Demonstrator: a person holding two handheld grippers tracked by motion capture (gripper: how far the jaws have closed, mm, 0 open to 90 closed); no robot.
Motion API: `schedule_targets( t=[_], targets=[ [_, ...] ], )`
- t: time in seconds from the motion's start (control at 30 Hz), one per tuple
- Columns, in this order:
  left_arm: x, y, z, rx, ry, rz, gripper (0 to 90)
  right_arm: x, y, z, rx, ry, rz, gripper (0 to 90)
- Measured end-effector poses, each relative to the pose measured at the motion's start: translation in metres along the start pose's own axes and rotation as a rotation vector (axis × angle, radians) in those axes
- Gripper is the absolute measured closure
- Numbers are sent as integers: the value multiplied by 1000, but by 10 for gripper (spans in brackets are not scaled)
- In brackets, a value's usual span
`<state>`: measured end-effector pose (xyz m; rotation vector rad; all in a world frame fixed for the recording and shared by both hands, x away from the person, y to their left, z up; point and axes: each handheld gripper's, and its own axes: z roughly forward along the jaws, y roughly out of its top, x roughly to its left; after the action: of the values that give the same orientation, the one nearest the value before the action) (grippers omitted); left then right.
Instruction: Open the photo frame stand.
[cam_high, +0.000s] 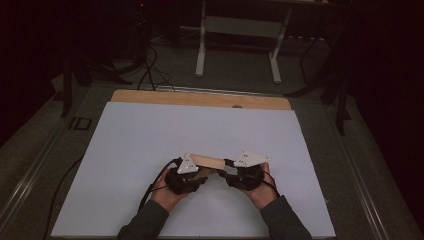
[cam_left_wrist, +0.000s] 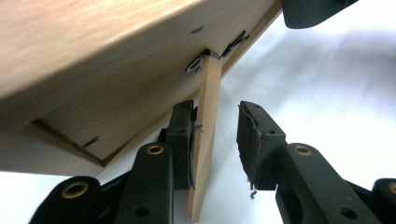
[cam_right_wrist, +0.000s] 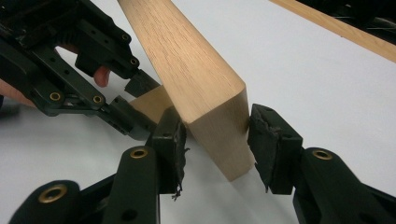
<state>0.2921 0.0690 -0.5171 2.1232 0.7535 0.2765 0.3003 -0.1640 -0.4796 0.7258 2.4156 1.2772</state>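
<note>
Lying level between both grippers, the wooden box runs left-right; right fingers pinch its end, left fingers spread.

Both grippers low, tips converging

Left gripper and right gripper — black linked jaws with brass-coloured pivot bushings and small screw holes, frayed dark pads, a pale grey three-cornered plate on each, black cables trailing. The person wore dark grey-green sleeves.
</note>
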Motion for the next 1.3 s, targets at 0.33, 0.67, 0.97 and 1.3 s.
schedule_targets(
  t=[0.33, 0.67, 0.97, 1.3],
  targets=[
    [0, 0, 0, 0, 0, 0, 674, 0, 0, 0, 0, 0, 0, 562],
    [-6, -8, -2, 7, -3, 5, 672, 5, -5, -3, 17, 22, -8, 560],
    [-1, -18, -14, 6, 35, -7, 607, 1, -6, -5, 19, 31, 6, 525],
    [5, -24, -32, -38, 58, -21, 604, 0, -8, -5, 25, 44, 6, 521]
  ],
)
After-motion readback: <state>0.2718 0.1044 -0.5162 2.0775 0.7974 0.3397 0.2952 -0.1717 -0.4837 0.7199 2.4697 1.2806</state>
